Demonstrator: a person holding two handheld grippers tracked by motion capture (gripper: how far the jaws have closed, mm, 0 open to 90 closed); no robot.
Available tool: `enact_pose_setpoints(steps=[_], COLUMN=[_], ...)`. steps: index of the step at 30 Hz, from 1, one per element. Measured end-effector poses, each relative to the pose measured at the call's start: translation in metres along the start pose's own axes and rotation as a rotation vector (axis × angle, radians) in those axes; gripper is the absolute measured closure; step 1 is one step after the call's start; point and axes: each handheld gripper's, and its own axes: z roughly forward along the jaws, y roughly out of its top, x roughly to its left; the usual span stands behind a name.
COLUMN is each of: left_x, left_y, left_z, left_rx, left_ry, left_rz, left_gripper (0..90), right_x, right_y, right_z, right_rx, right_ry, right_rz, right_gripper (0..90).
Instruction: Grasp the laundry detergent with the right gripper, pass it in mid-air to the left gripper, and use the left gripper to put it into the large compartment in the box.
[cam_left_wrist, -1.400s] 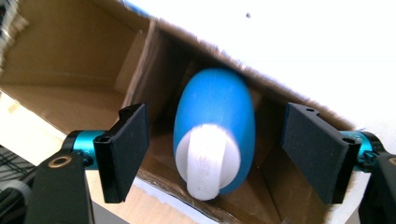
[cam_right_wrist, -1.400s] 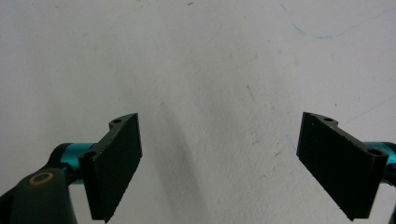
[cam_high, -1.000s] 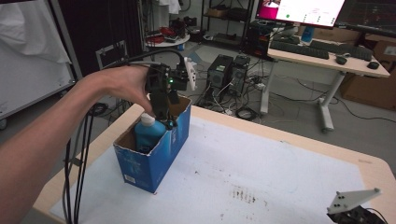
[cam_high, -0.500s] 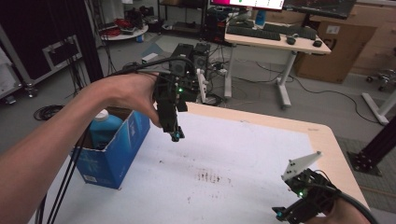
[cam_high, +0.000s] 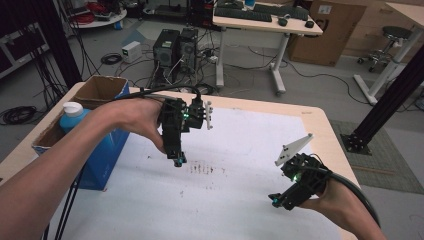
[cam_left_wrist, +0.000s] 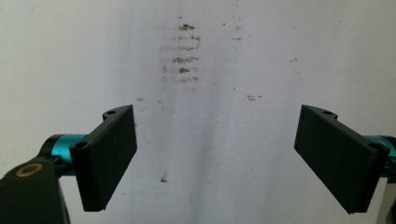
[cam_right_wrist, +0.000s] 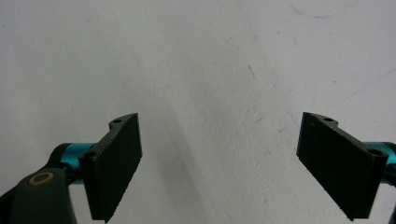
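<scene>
A blue cardboard box (cam_high: 105, 150) stands open at the table's left edge, with a blue bottle (cam_high: 71, 115) with a white cap upright inside it. My left gripper (cam_high: 177, 161) hangs over the middle of the white table sheet (cam_high: 240, 200), to the right of the box, pointing down. Its jaws stand wide apart with nothing between them (cam_left_wrist: 217, 158), above a patch of brown marks (cam_left_wrist: 182, 58). My right gripper (cam_high: 274, 201) hovers low near the front right of the table, open and empty (cam_right_wrist: 219, 163).
The table's wooden rim (cam_high: 327, 135) runs along the right side. Beyond the far edge are computer towers (cam_high: 177, 47), floor cables, a desk (cam_high: 260, 20) and a black post (cam_high: 390, 100) at the right.
The left gripper has come away from the box, where it stood over the bottle, and moved right over the table's middle. The right gripper has come up into view at the front right.
</scene>
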Motion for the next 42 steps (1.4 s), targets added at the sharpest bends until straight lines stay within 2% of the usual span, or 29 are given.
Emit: enact_pose_setpoints(steps=[7, 13, 35, 39, 42], left_x=[-0.005, -0.007, -0.01, -0.01, -0.011], left_y=[0.0, 0.001, 0.005, 0.004, 0.004], left_z=[0.027, 0.037, 0.043, 0.044, 0.044], left_rx=[0.021, 0.031, 0.055, 0.068, 0.066], left_ry=[-0.027, -0.04, -0.046, -0.046, -0.047], left_rz=[-0.003, -0.001, 0.005, 0.016, 0.006], left_gripper=[13.2, 13.2, 13.2, 13.2, 13.2], right_x=[0.001, 0.002, 0.001, 0.001, 0.002], right_y=[0.0, -0.001, -0.006, -0.006, -0.006], right_z=[0.001, 0.003, 0.006, 0.005, 0.006], right_rx=[0.003, 0.006, 0.008, 0.004, 0.004], right_ry=[-0.005, -0.006, -0.002, -0.006, -0.006], right_rz=[0.007, 0.008, 0.022, 0.023, 0.025], right_gripper=[13.3, 13.3, 13.3, 13.3, 13.3])
